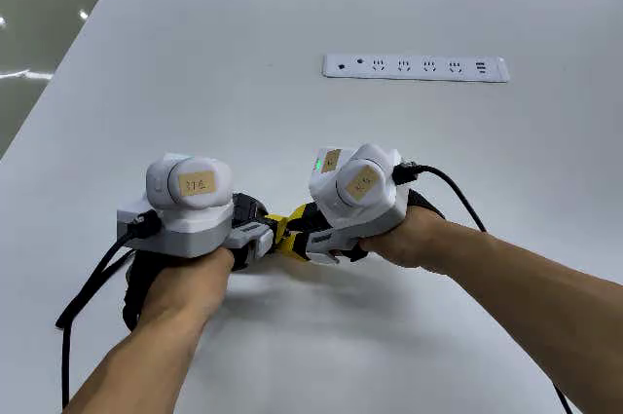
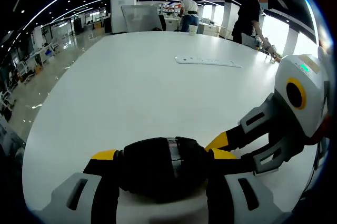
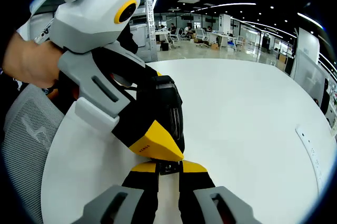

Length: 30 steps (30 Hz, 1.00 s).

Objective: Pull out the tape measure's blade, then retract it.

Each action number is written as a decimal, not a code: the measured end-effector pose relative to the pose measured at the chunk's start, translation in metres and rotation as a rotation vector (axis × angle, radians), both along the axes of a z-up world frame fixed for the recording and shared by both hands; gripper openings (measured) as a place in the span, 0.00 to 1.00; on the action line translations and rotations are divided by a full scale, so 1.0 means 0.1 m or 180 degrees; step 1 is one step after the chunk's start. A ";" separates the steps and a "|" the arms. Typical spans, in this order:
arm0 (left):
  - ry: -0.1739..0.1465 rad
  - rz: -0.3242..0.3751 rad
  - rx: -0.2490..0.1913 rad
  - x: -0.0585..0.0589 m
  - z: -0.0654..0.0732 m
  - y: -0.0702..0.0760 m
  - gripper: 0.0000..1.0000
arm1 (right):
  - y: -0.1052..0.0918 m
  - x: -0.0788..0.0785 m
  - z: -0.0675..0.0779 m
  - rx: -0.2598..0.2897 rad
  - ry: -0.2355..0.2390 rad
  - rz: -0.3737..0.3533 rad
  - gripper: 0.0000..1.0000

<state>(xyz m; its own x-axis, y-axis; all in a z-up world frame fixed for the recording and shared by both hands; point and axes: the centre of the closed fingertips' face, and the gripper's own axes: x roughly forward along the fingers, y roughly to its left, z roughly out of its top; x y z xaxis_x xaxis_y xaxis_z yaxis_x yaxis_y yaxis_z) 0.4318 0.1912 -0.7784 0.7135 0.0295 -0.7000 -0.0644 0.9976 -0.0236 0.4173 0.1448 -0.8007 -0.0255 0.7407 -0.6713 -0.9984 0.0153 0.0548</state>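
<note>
The tape measure (image 2: 160, 166) is showing as a black, rounded case with ribbed lines across its middle, and it is lying low on the white table (image 1: 292, 24), in the near part, between the two grippers. In the head view the tape measure (image 1: 251, 209) is mostly hiding behind the gripper bodies. No pulled-out length of blade is showing.

The left gripper (image 2: 162, 155) is gripping the case from both sides; its yellow-tipped jaws are spreading about as wide as the case and are pressing on its two ends. The left hand (image 1: 185, 282) is holding this gripper low, with the forearm coming in from the near edge.

The right gripper (image 3: 168, 168) is pointing at the case from the opposite side. Its jaws are standing narrow, almost together, and are pinching a small dark piece at the bottom edge of the tape measure (image 3: 168, 113); this piece is too small to name with certainty. In the left gripper view the right gripper (image 2: 218, 142) is coming in from the right, with its yellow tips touching the case. The right hand (image 1: 414, 239) is wrapping around the handle, wrist turning inward.

A white power strip (image 1: 416, 67) is lying farther back on the table, well apart.
</note>
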 end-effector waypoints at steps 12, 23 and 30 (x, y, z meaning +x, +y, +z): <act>0.0012 -0.0009 0.0011 0.00 0.00 -0.01 0.64 | 0.00 0.00 -0.01 -0.0012 -0.0018 0.0006 0.11; 0.0056 -0.0005 -0.0031 0.00 0.00 -0.02 0.66 | -0.01 0.01 -0.01 -0.0056 -0.0122 0.0066 0.13; 0.0066 0.0008 -0.0045 0.00 0.01 -0.01 0.66 | -0.03 0.03 -0.01 -0.0066 -0.0139 0.0056 0.16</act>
